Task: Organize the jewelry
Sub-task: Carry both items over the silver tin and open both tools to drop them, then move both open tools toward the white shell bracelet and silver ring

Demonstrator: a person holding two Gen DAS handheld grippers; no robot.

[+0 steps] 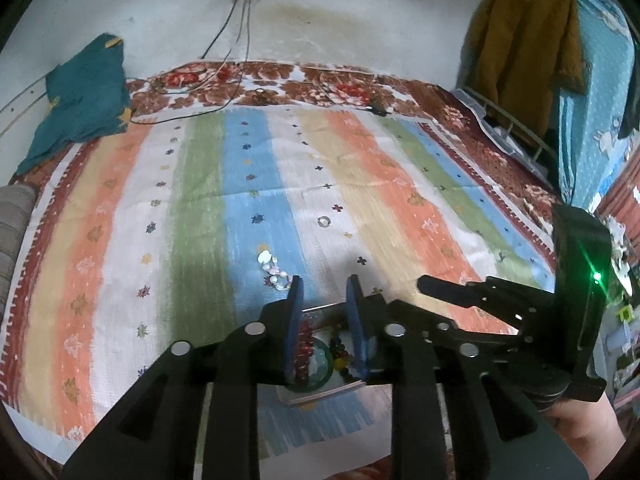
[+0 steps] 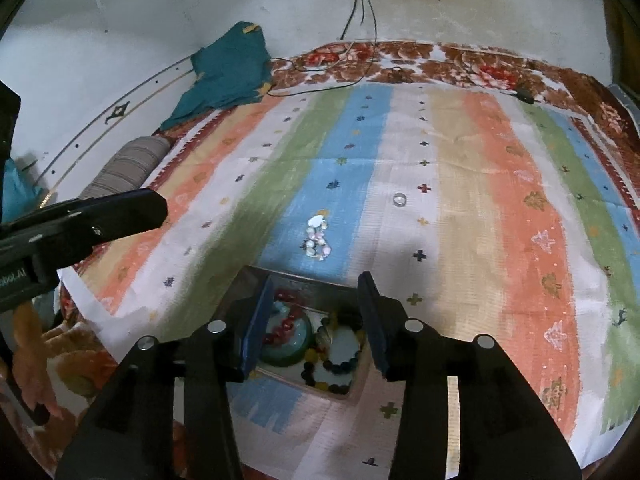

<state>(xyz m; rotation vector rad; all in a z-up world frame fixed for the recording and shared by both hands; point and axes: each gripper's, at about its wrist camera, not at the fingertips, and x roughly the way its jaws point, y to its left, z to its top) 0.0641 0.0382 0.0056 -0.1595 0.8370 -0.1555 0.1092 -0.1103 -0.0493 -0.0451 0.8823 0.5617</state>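
An open box (image 2: 360,390) lies on the striped cloth near the front edge; it holds a green bangle (image 2: 298,348), a red bead string (image 2: 286,322) and a dark bead bracelet (image 2: 340,370). It also shows in the left wrist view (image 1: 320,394). A shell bracelet (image 2: 318,240) (image 1: 274,270) and a silver ring (image 2: 399,199) (image 1: 324,221) lie on the cloth beyond the box. My left gripper (image 1: 322,290) is open and empty above the box. My right gripper (image 2: 318,286) is open and empty above the box.
A striped cloth (image 2: 460,220) covers a floral bedspread (image 2: 460,64). A teal garment (image 2: 228,72) and a grey bolster (image 2: 128,168) lie at the far left. Cables (image 2: 360,8) hang from a wall socket. Clothes (image 1: 524,44) hang at the right.
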